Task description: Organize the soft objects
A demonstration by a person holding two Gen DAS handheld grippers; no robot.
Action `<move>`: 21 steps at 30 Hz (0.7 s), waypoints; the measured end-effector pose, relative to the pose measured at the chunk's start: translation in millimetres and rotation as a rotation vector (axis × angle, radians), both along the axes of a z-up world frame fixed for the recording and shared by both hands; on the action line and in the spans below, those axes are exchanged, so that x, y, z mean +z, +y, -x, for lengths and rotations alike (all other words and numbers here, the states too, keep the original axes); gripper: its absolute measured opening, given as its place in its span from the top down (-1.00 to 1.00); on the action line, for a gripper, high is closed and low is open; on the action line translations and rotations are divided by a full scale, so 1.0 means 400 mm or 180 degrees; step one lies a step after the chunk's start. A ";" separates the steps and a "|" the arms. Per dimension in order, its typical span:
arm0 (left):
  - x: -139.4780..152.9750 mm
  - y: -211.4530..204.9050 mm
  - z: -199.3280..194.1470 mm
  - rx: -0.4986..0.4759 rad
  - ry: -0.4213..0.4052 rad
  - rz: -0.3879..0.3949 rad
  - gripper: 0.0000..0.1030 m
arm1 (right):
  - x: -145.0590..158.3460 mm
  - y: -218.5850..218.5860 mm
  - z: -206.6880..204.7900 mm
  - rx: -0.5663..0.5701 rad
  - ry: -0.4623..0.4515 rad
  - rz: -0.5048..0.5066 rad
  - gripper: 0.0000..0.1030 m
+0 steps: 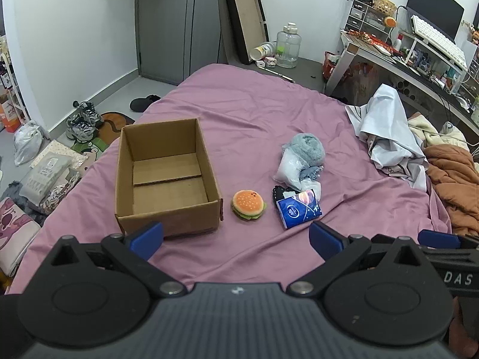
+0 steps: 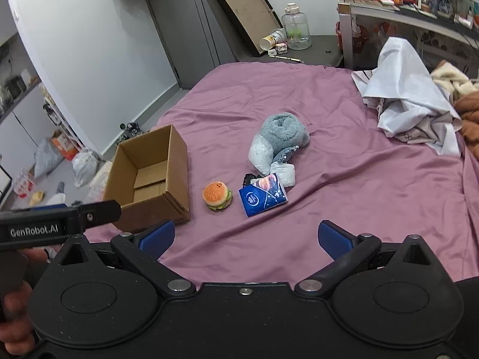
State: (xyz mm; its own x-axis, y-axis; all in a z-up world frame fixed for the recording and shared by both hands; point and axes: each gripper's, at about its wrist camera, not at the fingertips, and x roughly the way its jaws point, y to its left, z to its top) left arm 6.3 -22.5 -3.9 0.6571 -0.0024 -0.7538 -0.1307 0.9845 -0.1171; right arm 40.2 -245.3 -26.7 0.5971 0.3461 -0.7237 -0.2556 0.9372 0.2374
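An open cardboard box [image 1: 167,176] [image 2: 149,179] stands with nothing in it on the purple bed sheet [image 1: 254,110] [image 2: 344,179]. To its right lie a plush hamburger [image 1: 248,205] [image 2: 217,196], a blue tissue pack [image 1: 299,209] [image 2: 263,197], a white plastic-wrapped bundle [image 1: 289,166] [image 2: 262,154] and a fluffy grey-blue roll [image 1: 308,148] [image 2: 284,128]. My left gripper [image 1: 236,236] hovers open short of the box and hamburger, holding nothing. My right gripper [image 2: 247,237] is open too, short of the tissue pack.
Crumpled white and orange bedding [image 1: 398,137] [image 2: 413,104] lies on the bed's right side. Shoes, bags and packages [image 1: 51,161] clutter the floor to the left. A desk [image 1: 404,59] stands at the far right, a water jug [image 1: 288,46] beyond the bed's foot.
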 end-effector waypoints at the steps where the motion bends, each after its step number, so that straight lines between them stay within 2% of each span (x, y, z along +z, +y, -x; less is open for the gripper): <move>1: -0.001 -0.002 -0.002 0.0002 -0.0006 -0.0003 -0.99 | -0.003 -0.003 -0.006 0.0000 0.0017 -0.0002 -1.00; 7: -0.013 -0.011 -0.021 0.0013 0.0015 -0.0025 -0.99 | -0.026 -0.028 -0.031 -0.0062 0.0008 -0.0024 -1.00; 11: -0.022 -0.013 -0.037 0.0038 -0.0016 0.0004 -0.99 | -0.042 -0.057 -0.056 -0.0133 0.0003 -0.0190 -1.00; 21: -0.068 -0.034 -0.109 0.0027 -0.0065 0.0106 -0.94 | -0.093 -0.093 -0.132 -0.0435 0.0046 -0.0379 -0.96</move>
State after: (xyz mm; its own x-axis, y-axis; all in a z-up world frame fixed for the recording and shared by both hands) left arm 49.8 -36.0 -31.3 0.6724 -0.0217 -0.7399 -0.1364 0.9788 -0.1526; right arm 93.0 -282.6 -63.9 0.6343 0.3462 -0.6912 -0.1235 0.9280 0.3515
